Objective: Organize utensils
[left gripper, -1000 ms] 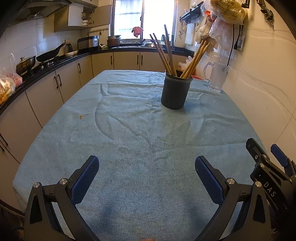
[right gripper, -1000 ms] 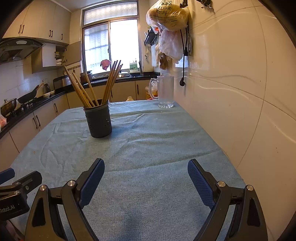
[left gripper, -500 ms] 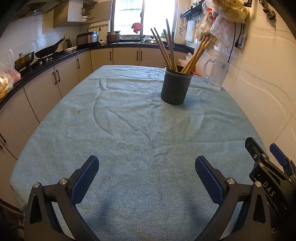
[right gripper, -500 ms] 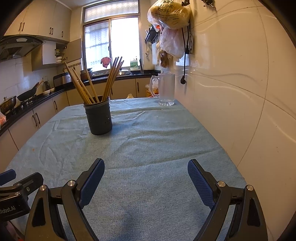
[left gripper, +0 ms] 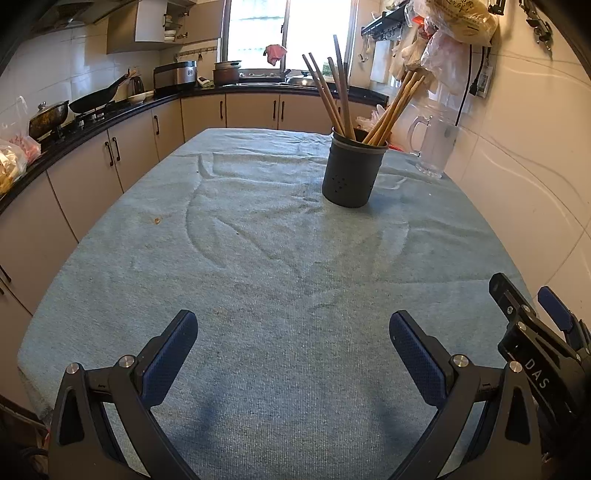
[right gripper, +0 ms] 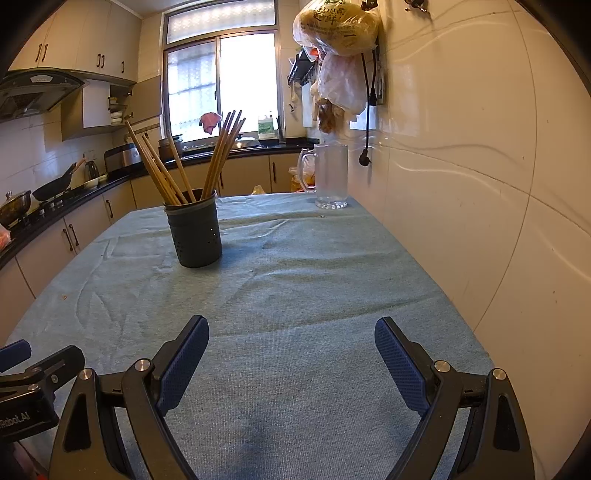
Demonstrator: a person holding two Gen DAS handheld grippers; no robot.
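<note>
A dark grey perforated utensil holder [left gripper: 351,173] [right gripper: 194,230] stands upright on the blue-green tablecloth [left gripper: 280,266] [right gripper: 314,280], far ahead of both grippers. Several wooden chopsticks [left gripper: 334,94] [right gripper: 218,158] lean out of it in two bunches. My left gripper [left gripper: 293,339] hovers open over the near end of the table with nothing between its blue pads. My right gripper [right gripper: 291,347] is open and empty too, close beside it; its black body [left gripper: 535,347] shows at the right edge of the left wrist view. No loose utensil lies on the cloth.
A glass mug [left gripper: 434,147] [right gripper: 328,177] stands at the far right by the tiled wall [right gripper: 480,184]. Plastic bags [right gripper: 338,33] hang above it. Kitchen counters with a wok [left gripper: 98,98] and a pot [left gripper: 46,118] run along the left.
Both grippers have dipped or tilted slightly, so the holder sits a little lower in the views. Both stay open and empty. Nothing on the table has moved.
</note>
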